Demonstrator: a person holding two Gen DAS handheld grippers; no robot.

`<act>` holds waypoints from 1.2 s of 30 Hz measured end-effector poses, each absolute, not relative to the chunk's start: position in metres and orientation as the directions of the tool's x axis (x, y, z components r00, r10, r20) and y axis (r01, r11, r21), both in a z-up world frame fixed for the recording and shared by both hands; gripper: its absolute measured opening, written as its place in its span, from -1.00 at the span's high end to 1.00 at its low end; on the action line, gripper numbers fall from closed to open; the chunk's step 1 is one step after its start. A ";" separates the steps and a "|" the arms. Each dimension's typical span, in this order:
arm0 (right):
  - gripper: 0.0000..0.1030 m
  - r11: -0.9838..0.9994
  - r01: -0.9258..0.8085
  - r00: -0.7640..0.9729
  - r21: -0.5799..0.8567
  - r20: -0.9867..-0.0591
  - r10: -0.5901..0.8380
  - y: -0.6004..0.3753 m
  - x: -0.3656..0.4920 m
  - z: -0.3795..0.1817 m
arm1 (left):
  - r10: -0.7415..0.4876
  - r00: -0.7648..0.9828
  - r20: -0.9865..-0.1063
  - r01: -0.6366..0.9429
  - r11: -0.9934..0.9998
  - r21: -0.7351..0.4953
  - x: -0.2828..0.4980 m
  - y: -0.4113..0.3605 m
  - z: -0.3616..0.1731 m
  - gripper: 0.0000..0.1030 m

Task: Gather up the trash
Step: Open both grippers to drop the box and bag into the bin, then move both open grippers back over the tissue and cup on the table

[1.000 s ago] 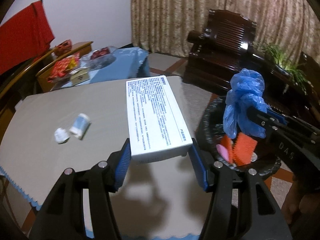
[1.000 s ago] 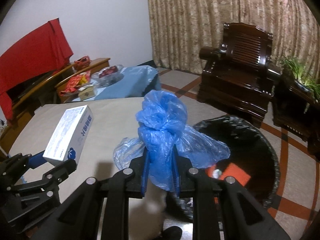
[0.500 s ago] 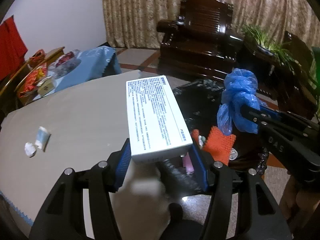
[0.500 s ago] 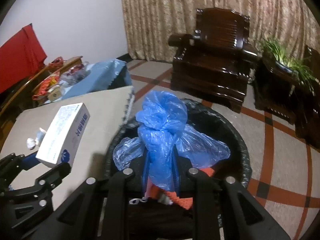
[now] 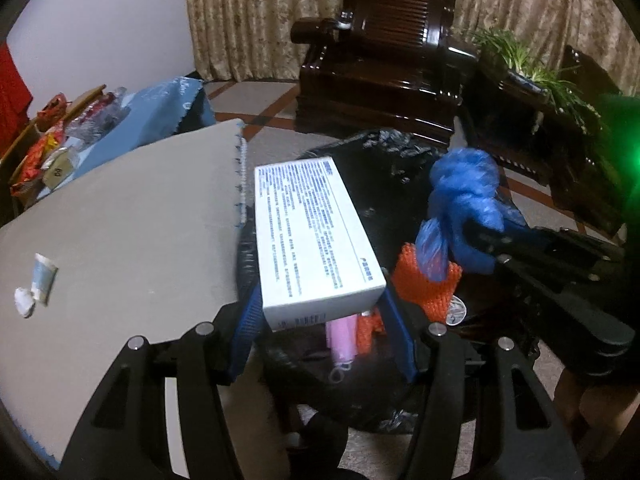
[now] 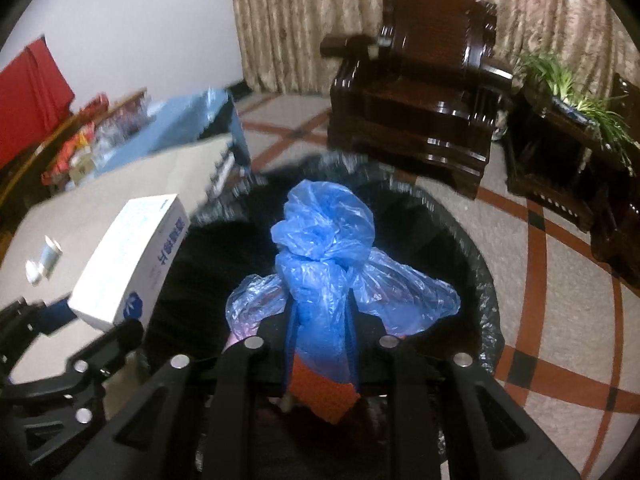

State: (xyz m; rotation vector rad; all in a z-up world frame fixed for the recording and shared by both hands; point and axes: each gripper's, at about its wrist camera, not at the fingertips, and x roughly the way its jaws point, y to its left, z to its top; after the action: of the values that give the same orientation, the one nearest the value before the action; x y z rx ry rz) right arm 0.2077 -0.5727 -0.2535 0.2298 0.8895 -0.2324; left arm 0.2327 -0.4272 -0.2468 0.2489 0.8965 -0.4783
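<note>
A dark carved wooden armchair (image 6: 416, 92) stood at the far side before a patterned beige curtain (image 6: 300, 20). To its right a green plant (image 6: 576, 88) sat on a dark wooden stand (image 6: 560, 160). The tiled floor (image 6: 560, 280) carried red-brown bands. At far left a red cloth (image 6: 28, 92) hung by the white wall (image 6: 140, 20), near a blue-covered table (image 5: 160, 108) cluttered with packets.

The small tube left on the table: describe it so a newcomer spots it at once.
Start at the grey table beside the black-lined bin. Near its left edge lies a pale blue tube, with a crumpled white scrap beside it, the only things on that cloth.
</note>
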 end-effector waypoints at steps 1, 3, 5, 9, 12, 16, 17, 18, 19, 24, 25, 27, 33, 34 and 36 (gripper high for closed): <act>0.49 0.950 0.295 0.593 0.099 -0.799 -0.101 -0.575 0.209 -0.258 | -0.295 0.520 -0.802 0.505 0.863 0.010 0.233 -0.430 -0.252 -0.12; 0.36 0.949 0.304 0.574 0.084 -0.811 -0.112 -0.580 0.207 -0.268 | -0.296 0.500 -0.814 0.519 0.855 0.008 0.235 -0.434 -0.263 -0.22; 0.32 0.946 0.316 0.569 0.078 -0.813 -0.123 -0.581 0.200 -0.269 | -0.298 0.489 -0.820 0.526 0.851 0.005 0.234 -0.431 -0.268 -0.22; 0.14 0.940 0.331 0.572 0.087 -0.811 -0.127 -0.579 0.187 -0.267 | -0.295 0.488 -0.822 0.517 0.856 0.000 0.230 -0.416 -0.266 -0.31; 0.14 0.933 0.343 0.581 0.110 -0.805 -0.119 -0.577 0.178 -0.261 | -0.286 0.494 -0.821 0.502 0.865 0.002 0.227 -0.401 -0.261 -0.36; 0.14 0.933 0.340 0.597 0.121 -0.794 -0.115 -0.565 0.171 -0.249 | -0.274 0.515 -0.812 0.475 0.880 0.004 0.220 -0.376 -0.249 -0.40; 0.14 0.935 0.335 0.599 0.119 -0.793 -0.113 -0.560 0.170 -0.245 | -0.272 0.519 -0.810 0.472 0.882 0.007 0.219 -0.371 -0.248 -0.40; 0.14 0.936 0.332 0.601 0.119 -0.792 -0.113 -0.555 0.168 -0.241 | -0.269 0.523 -0.809 0.463 0.886 0.005 0.217 -0.362 -0.245 -0.41; 0.13 0.936 0.330 0.603 0.120 -0.790 -0.111 -0.551 0.167 -0.238 | -0.268 0.525 -0.808 0.460 0.888 0.004 0.216 -0.358 -0.243 -0.41; 0.12 0.950 0.287 0.631 0.122 -0.770 -0.092 -0.512 0.165 -0.219 | -0.251 0.566 -0.786 0.424 0.905 0.016 0.211 -0.311 -0.224 -0.47; 0.11 0.953 0.272 0.641 0.133 -0.764 -0.076 -0.501 0.166 -0.215 | -0.248 0.572 -0.782 0.417 0.909 0.017 0.211 -0.302 -0.221 -0.48; 0.11 0.958 0.250 0.653 0.141 -0.755 -0.059 -0.484 0.168 -0.210 | -0.234 0.589 -0.773 0.401 0.916 0.029 0.211 -0.278 -0.216 -0.49; 0.11 0.977 0.147 0.676 0.153 -0.737 0.013 -0.413 0.185 -0.198 | -0.165 0.643 -0.748 0.312 0.948 0.059 0.219 -0.202 -0.202 -0.49; 0.10 0.979 0.135 0.679 0.152 -0.733 0.020 -0.404 0.188 -0.196 | -0.152 0.649 -0.745 0.295 0.953 0.063 0.222 -0.190 -0.200 -0.49; 0.11 0.985 0.091 0.686 0.144 -0.726 0.042 -0.374 0.196 -0.191 | -0.121 0.663 -0.739 0.256 0.964 0.072 0.227 -0.165 -0.197 -0.49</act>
State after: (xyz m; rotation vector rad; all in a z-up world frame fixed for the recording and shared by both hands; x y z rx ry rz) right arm 0.1956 -0.3741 -0.1913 0.1736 0.8152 -0.0274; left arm 0.2274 -0.1647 -0.1973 0.1749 0.8194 -0.2140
